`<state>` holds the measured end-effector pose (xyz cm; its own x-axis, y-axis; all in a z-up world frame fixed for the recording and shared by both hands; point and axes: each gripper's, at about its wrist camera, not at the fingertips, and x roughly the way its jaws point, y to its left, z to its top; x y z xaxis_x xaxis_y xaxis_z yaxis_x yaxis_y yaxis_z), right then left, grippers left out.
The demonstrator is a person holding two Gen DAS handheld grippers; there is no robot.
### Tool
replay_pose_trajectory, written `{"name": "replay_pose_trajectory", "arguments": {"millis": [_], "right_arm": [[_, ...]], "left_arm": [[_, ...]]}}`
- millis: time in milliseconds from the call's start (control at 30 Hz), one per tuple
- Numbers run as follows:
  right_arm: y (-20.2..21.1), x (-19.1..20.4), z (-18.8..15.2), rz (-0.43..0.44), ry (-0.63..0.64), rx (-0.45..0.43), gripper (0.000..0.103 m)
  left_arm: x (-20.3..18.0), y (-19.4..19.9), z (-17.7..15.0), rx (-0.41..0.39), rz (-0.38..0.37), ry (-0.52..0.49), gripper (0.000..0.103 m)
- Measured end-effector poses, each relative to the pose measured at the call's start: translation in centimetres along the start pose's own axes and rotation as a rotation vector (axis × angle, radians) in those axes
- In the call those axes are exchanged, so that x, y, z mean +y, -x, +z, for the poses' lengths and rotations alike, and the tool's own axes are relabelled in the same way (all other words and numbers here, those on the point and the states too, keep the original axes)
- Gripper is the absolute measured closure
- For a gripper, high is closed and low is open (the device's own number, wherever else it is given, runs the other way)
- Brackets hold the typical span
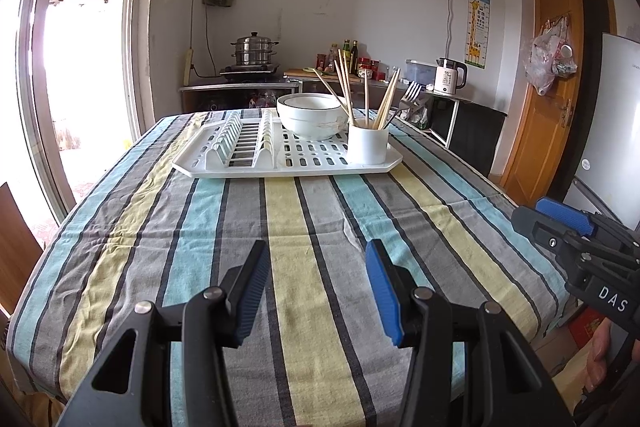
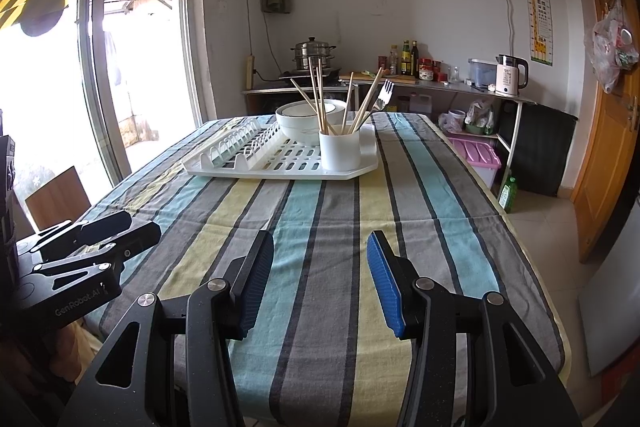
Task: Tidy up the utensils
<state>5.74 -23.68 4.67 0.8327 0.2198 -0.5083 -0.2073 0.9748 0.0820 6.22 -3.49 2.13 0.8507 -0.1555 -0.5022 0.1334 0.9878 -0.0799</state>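
A white drying rack lies at the far end of the striped table. On it stand stacked white bowls and a white utensil cup. The cup holds several wooden chopsticks and a metal fork. My left gripper hovers open over the near part of the table, nothing between its blue pads. My right gripper is open too, also empty, beside the left one and well short of the rack.
The striped tablecloth covers the table. A counter behind it bears a steamer pot, bottles and a kettle. A glass door stands at left, a wooden door at right, a pink bin on the floor.
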Motion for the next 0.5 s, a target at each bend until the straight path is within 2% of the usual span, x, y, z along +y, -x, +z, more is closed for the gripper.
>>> {"name": "replay_pose_trajectory", "arguments": {"millis": [500], "right_arm": [[0.12,0.24,-0.03,0.003,0.004,0.002,0.053]], "left_arm": [[-0.1,-0.26,-0.21,0.007,0.008,-0.017,0.051]]}}
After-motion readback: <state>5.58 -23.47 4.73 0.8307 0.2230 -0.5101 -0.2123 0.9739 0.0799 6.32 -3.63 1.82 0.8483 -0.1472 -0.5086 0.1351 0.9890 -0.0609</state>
